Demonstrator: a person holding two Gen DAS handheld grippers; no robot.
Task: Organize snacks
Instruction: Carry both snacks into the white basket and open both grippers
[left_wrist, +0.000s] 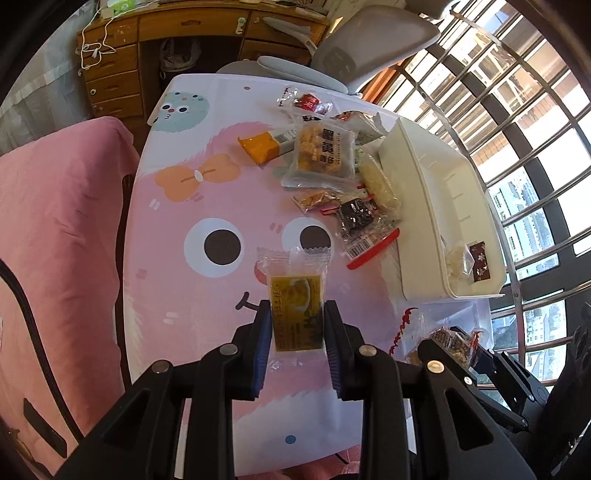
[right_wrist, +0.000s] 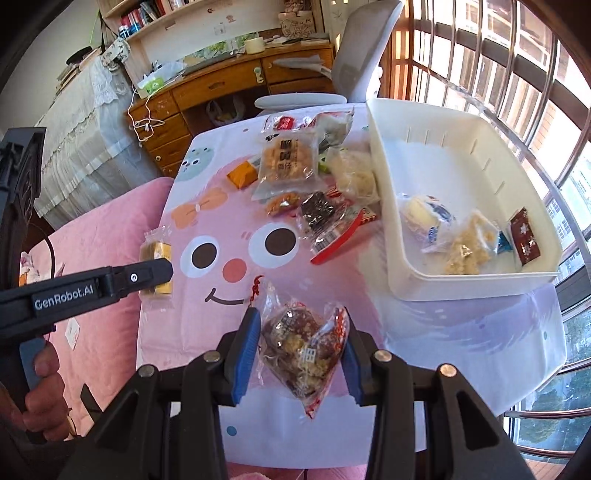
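My left gripper (left_wrist: 297, 314) is shut on a yellow cake packet (left_wrist: 296, 306) and holds it above the pink cartoon tablecloth (left_wrist: 207, 206); the packet also shows in the right wrist view (right_wrist: 157, 258). My right gripper (right_wrist: 301, 325) is shut on a brown nut snack packet (right_wrist: 304, 345), also seen in the left wrist view (left_wrist: 452, 341). A white bin (right_wrist: 461, 284) at the right holds several wrapped snacks. A pile of snack packets (right_wrist: 310, 177) lies left of the bin, also in the left wrist view (left_wrist: 325, 158).
A grey office chair (right_wrist: 354, 62) and a wooden desk (right_wrist: 221, 92) stand beyond the table. A pink bedspread (left_wrist: 55, 229) lies to the left. Window bars (right_wrist: 535, 74) run along the right side. The left gripper's body (right_wrist: 85, 291) crosses the right wrist view.
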